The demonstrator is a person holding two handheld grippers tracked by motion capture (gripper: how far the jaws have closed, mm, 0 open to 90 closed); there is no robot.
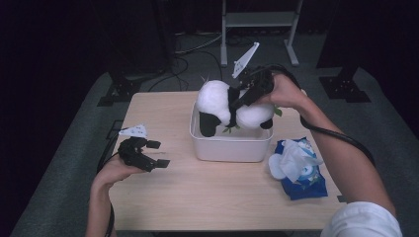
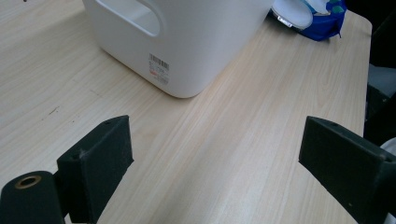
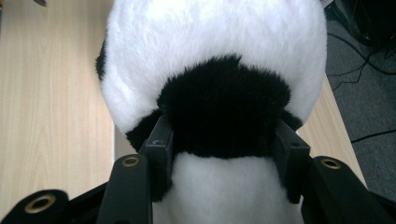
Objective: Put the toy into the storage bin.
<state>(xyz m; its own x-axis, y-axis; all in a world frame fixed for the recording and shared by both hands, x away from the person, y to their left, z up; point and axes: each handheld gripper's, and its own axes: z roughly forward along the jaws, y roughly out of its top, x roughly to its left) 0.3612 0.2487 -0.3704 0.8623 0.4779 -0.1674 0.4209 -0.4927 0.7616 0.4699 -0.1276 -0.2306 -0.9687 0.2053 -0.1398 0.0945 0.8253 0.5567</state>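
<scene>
- Jaws of the right gripper [image 1: 236, 104] squeeze the black band of the toy panda [image 1: 232, 106], one pad on each side, about half open.
- In the right gripper view the toy panda's black fur bulges between the two pads [image 3: 159, 144], with white fur above and below.
- It hangs partly inside the white bin [image 1: 231, 145], tilted, its white head up at 11 o'clock and a black leg down inside.
- Some green leaves stick out by its belly.
- At 4 o'clock from the white bin lies a blue wipes pack [image 1: 301, 170] on the wooden table [image 1: 197, 197].
- At 9 o'clock from the white bin rests the left gripper [image 1: 157, 154], its jaws wide open and holding nothing.
</scene>
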